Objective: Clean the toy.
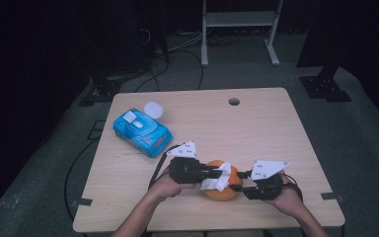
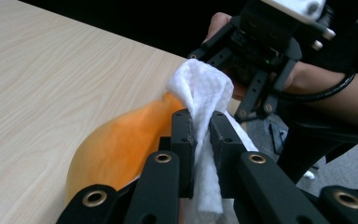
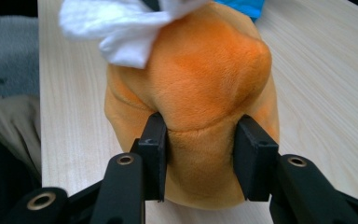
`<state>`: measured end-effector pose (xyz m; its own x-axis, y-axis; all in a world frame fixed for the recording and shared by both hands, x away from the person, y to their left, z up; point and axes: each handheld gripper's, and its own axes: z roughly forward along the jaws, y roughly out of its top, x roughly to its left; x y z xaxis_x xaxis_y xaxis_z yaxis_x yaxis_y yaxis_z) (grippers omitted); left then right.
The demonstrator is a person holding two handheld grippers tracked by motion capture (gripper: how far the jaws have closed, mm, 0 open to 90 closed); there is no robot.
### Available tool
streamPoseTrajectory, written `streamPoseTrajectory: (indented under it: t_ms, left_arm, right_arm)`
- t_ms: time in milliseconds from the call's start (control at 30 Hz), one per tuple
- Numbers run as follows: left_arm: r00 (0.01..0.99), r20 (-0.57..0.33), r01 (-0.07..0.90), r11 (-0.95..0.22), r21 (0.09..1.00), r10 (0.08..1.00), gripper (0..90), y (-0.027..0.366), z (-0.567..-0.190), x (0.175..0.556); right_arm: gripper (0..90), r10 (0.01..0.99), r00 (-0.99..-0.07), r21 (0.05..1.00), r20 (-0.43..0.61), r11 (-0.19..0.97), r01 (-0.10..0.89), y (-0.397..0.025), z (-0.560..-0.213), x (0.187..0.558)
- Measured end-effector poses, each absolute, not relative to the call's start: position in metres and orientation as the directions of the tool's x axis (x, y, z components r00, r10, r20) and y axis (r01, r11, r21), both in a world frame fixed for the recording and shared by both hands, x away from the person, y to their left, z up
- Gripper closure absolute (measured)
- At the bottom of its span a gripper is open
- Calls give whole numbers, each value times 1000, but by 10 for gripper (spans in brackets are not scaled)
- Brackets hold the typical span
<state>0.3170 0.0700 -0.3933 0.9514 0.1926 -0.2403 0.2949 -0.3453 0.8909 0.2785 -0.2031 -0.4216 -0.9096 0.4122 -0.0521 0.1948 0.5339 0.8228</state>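
The right gripper (image 3: 200, 154) is pinching the orange plush toy (image 3: 205, 84) to steady it, while the left gripper (image 2: 203, 135), clamped on a white wipe (image 2: 205, 88), is rubbing the toy's top just ahead.

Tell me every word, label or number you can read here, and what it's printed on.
No text is readable.
The blue plastic pack of wet wipes has a white label on top, too small and blurred to read.
The orange plush toy and white crumpled wipe bear no writing.
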Motion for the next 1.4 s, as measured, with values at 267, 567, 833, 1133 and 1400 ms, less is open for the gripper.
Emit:
streamPoseTrajectory:
  t_ms: [267,567,833,1133,1400]
  left_arm:
    - [913,-299,373,-274,886,276,821,106,-407,331]
    - [884,-346,428,-247,869,316,821,122,-423,335]
    - [902,-347,408,-251,878,256,821,94,-423,328]
    - [904,-346,406,-247,880,253,820,79,-421,328]
    - [932,-281,342,-304,889,228,820,58,-420,321]
  right_arm:
    - [594,403,-914,826,-43,529,194,-212,-425,280]
    - [591,422,-906,829,-21,514,220,-214,-425,283]
    - [446,483,-872,812,79,476,337,-229,-425,294]
    - [281,532,-847,808,25,488,330,-236,-395,287]
    - [263,478,-876,743,-67,610,275,-206,-388,286]
